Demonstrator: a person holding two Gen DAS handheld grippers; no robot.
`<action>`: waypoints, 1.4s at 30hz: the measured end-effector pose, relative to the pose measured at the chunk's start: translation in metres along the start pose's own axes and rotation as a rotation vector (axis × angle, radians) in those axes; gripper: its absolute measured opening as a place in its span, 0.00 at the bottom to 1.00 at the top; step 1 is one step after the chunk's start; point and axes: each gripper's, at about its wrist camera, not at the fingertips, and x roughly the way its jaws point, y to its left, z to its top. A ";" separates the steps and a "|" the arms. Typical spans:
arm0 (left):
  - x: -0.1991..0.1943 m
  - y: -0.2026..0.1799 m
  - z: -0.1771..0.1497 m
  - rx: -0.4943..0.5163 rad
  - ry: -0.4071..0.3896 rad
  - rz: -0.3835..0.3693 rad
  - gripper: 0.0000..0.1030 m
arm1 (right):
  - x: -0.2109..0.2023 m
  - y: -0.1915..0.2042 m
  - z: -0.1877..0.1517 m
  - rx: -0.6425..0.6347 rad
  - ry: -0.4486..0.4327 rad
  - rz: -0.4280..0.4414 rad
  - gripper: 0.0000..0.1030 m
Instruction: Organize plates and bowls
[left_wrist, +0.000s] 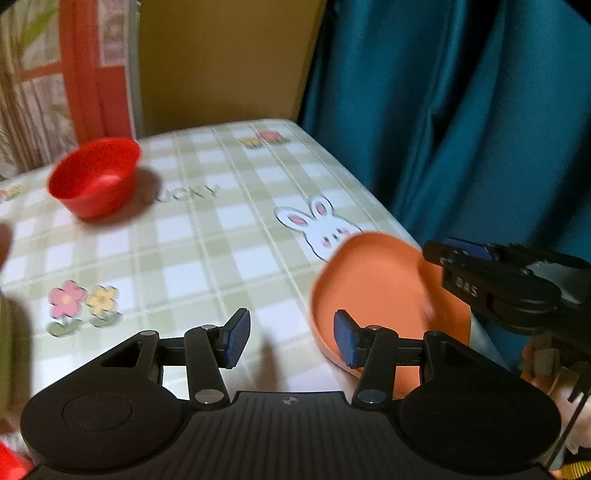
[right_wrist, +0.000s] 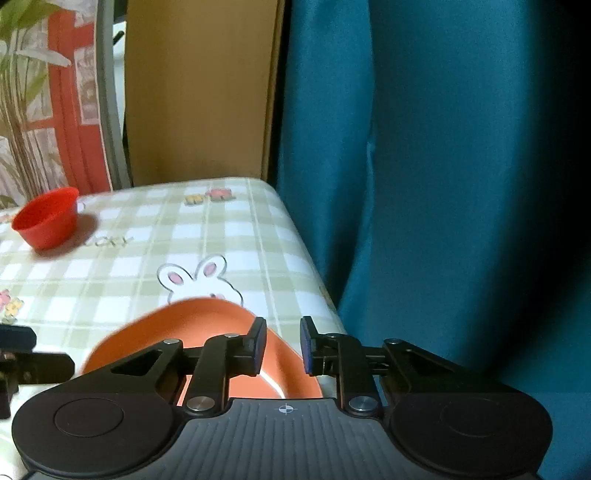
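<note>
An orange plate (left_wrist: 373, 288) hangs tilted over the right edge of the table (left_wrist: 207, 236). My right gripper (right_wrist: 283, 345) is shut on it, with the right rim of the plate (right_wrist: 192, 321) running between its blue pads. In the left wrist view that gripper (left_wrist: 448, 254) comes in from the right at the plate's far rim. My left gripper (left_wrist: 291, 338) is open just left of the plate with nothing between its fingers; its right finger overlaps the plate's near edge. A red bowl (left_wrist: 94, 177) stands upright at the table's far left (right_wrist: 46, 218).
The table carries a checked cloth with a rabbit print (left_wrist: 325, 225). A blue curtain (right_wrist: 424, 184) hangs close along its right edge. Behind it stand a wooden panel (left_wrist: 221, 62) and a red-framed board (left_wrist: 85, 74). Something red (left_wrist: 7, 461) shows at the lower left corner.
</note>
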 end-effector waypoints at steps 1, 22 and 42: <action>0.004 -0.002 -0.001 0.007 0.009 -0.001 0.51 | 0.004 -0.001 -0.002 0.003 0.004 0.000 0.20; 0.030 -0.012 -0.014 -0.041 0.097 -0.097 0.49 | 0.031 -0.007 -0.004 0.049 0.049 0.043 0.30; 0.018 0.024 -0.015 -0.131 0.064 -0.008 0.18 | 0.008 0.011 -0.018 0.104 0.078 0.150 0.16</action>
